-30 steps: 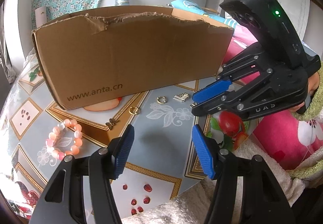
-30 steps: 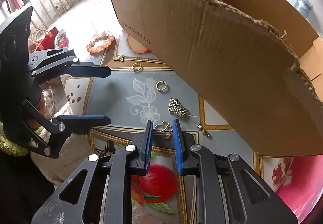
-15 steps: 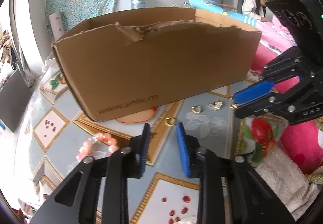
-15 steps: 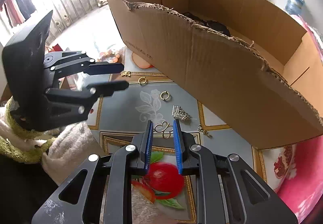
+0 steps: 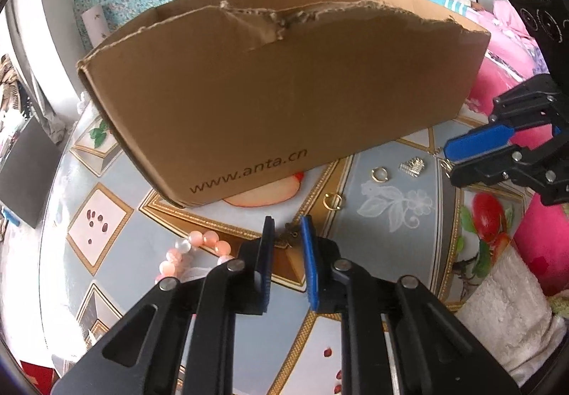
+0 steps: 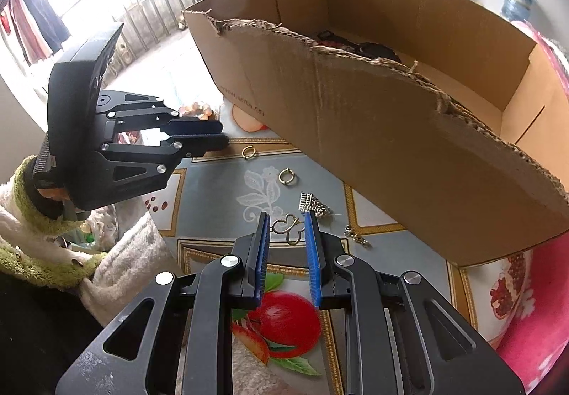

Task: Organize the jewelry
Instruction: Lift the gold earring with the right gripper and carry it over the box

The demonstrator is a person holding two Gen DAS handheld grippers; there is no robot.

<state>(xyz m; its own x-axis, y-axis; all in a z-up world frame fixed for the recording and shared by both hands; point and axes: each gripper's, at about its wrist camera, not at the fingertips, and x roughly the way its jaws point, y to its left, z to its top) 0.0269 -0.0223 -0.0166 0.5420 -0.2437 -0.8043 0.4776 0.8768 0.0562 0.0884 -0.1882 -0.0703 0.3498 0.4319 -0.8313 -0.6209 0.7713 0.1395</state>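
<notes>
Two grippers hover over the table (image 5: 398, 238): the left gripper (image 5: 287, 235) closing around a small charm (image 5: 291, 233), the right gripper (image 6: 284, 227) narrow around a gold clasp (image 6: 287, 228), neither clearly pinching.

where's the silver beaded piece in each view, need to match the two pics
Left wrist view: the silver beaded piece lies right of centre on the tablecloth, just right of the round ring.
Right wrist view: it lies at centre, just above the right tongs.
Shared landmark: the cardboard box with its web address print stands behind it in both.
</notes>
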